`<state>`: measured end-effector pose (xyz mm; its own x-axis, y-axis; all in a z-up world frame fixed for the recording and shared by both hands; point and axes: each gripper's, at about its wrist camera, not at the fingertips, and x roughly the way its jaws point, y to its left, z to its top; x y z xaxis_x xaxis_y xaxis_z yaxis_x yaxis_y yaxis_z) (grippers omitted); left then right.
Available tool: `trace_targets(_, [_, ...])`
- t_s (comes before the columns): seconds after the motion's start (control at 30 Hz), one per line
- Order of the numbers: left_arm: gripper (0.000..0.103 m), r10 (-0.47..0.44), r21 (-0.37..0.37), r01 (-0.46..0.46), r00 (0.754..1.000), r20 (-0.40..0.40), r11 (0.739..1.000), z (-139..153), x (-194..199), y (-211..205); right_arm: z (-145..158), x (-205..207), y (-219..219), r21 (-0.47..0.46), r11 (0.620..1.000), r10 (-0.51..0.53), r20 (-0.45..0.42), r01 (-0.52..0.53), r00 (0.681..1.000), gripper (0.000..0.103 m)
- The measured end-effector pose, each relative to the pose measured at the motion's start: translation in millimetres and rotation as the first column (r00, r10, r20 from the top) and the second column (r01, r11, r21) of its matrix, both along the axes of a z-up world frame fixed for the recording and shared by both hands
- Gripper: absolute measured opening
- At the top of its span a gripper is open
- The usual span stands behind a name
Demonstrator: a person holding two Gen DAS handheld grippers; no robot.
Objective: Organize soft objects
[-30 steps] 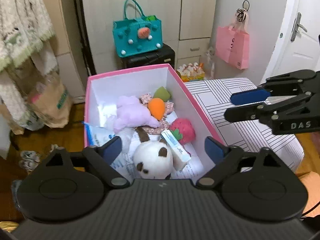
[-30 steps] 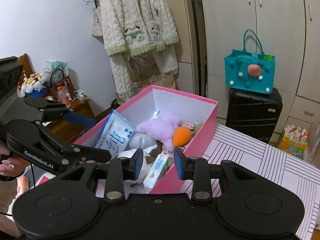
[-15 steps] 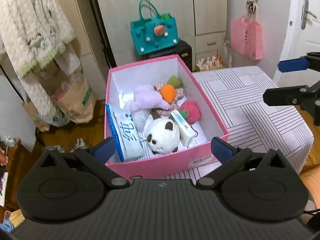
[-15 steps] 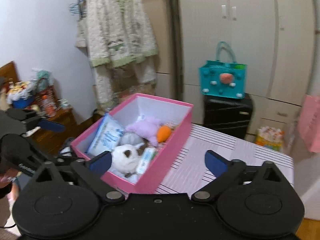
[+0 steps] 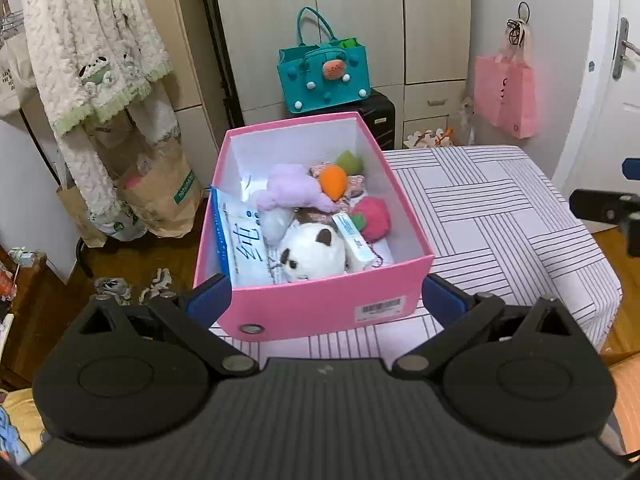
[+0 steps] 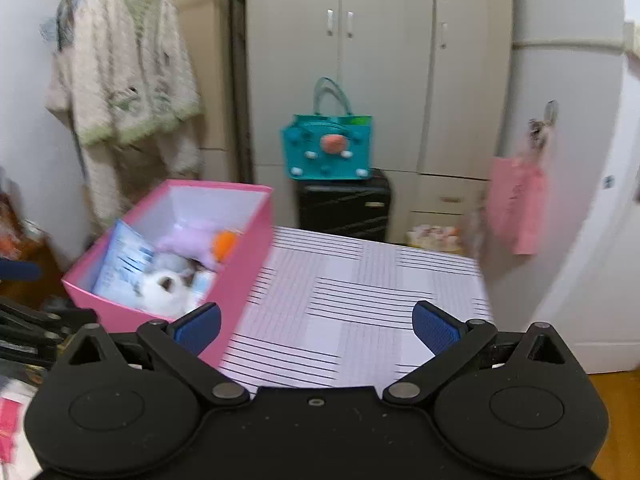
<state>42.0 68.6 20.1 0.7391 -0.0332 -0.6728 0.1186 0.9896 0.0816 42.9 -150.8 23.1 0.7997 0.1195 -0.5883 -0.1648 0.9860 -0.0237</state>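
Oddly, right view blurs the pink box (image 6: 244,280); both tongs (image 5: 324,300) (image 6: 316,326) gape, empty.

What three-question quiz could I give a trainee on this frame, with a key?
1. True or false: the pink box stands on the striped table.
2. Which toy lies nearest the box's barcode end? A) orange carrot B) panda C) purple plush
3. Fill in: both the left gripper and the right gripper are ____ and hold nothing.

Key: 1 true; 2 B; 3 open.
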Motion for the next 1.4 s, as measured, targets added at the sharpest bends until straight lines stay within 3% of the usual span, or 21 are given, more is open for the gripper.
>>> trace_targets(0.17, [0.103,0.018,-0.004,-0.018,1.0,0.011,1.0,-4.9,-4.5,-7.5,-3.5,-8.2,-3.6,0.06,0.998,0.006,-0.021,-0.005,1.0,0.103])
trace_targets(0.27, [0.103,0.023,-0.059,-0.024,1.0,-0.015,0.998,-7.7,-4.7,-5.3,-3.4,-15.7,-0.1,0.04,0.999,0.021,-0.011,-0.021,1.0,0.103])
trace_targets(0.5, [0.103,0.069,-0.112,-0.072,0.997,-0.036,0.991,-17.9,-3.0,3.3,-0.3,-26.8,12.7,0.022,1.0,0.023,-0.017,-0.022,1.0,0.103])
trace_targets(0.93, [0.103,0.089,-0.091,-0.088,0.996,0.001,0.992,-19.6,-15.5,0.2,-4.3,-40.4,8.6,-0.003,1.0,-0.013,-0.011,0.013,1.0,0.103])
trace_targets(1.27, [0.103,0.089,-0.075,-0.083,0.993,0.074,0.994,-16.7,-29.8,-9.7,-4.3,-47.5,4.2,-0.019,0.999,-0.038,0.004,0.038,0.999,0.103])
trace_targets(1.4, [0.103,0.076,-0.075,-0.071,0.995,0.064,0.995,-24.7,-27.2,-14.4,-7.1,-50.4,3.4,-0.021,1.0,-0.018,0.017,0.018,1.0,0.103])
